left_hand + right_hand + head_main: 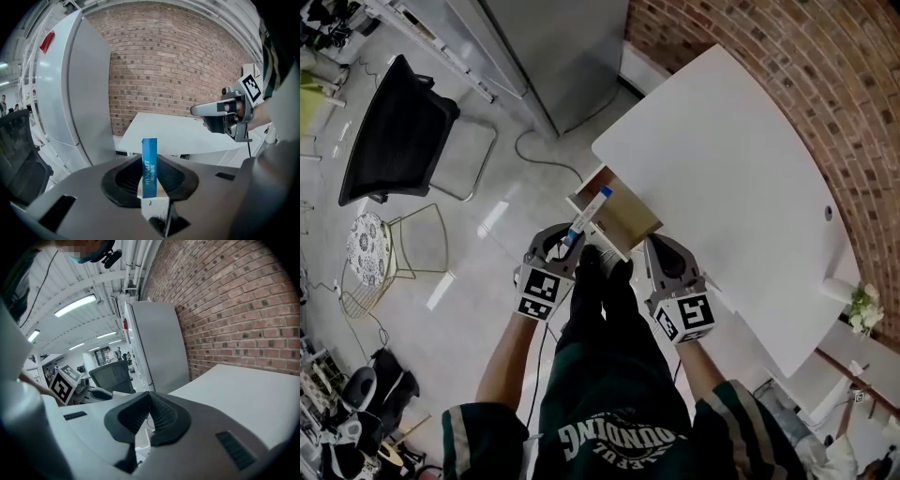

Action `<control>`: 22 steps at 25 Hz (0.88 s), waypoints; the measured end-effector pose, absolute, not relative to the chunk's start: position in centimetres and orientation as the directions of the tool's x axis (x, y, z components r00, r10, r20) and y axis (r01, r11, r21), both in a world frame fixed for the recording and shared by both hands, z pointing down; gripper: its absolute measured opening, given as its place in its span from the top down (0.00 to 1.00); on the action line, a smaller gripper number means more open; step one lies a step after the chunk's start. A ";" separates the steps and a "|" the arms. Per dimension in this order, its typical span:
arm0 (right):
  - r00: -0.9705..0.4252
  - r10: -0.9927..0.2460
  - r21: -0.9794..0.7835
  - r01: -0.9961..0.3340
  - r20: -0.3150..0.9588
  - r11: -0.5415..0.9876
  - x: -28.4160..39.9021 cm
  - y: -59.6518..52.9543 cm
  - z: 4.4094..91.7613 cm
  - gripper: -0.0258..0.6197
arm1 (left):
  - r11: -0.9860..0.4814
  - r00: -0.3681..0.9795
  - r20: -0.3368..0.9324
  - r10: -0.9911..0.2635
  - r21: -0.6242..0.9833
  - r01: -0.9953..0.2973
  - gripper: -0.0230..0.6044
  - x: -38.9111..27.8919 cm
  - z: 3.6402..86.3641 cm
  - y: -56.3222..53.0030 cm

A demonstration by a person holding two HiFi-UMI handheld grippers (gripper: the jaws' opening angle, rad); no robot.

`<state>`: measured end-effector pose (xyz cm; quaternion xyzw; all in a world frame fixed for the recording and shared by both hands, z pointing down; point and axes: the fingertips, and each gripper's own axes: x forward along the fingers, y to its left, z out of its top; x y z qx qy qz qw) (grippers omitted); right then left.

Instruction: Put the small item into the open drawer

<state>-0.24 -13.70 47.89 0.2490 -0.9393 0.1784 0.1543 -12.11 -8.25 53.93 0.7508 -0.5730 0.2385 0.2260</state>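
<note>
Left gripper (150,180): your jaws pinch the small blue-and-white box (150,165), which stands upright.
Right gripper (150,400): your jaws are pressed together, empty.
Box position: at the open drawer's (628,217) edge, near the white table (741,178).

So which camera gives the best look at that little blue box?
The left gripper view: the blue box stands upright and close up, clamped in the left tongs, its print readable. The head view shows it small and slanted by the open drawer. The right gripper view doesn't show it clearly.
</note>
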 end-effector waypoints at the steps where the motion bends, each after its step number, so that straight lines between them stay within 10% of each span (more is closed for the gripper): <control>1: -0.826 -0.409 -0.260 -0.524 0.387 0.811 -0.3 -13.6 48.4 0.92 | -0.249 0.237 0.623 -0.746 0.070 -0.966 0.81 -12.0 54.5 -8.3; 22: -0.768 -0.435 -0.317 -0.607 0.469 0.729 0.1 -12.4 57.8 0.92 | -0.447 0.392 0.753 -0.528 0.147 -0.883 0.81 -10.3 68.7 -10.6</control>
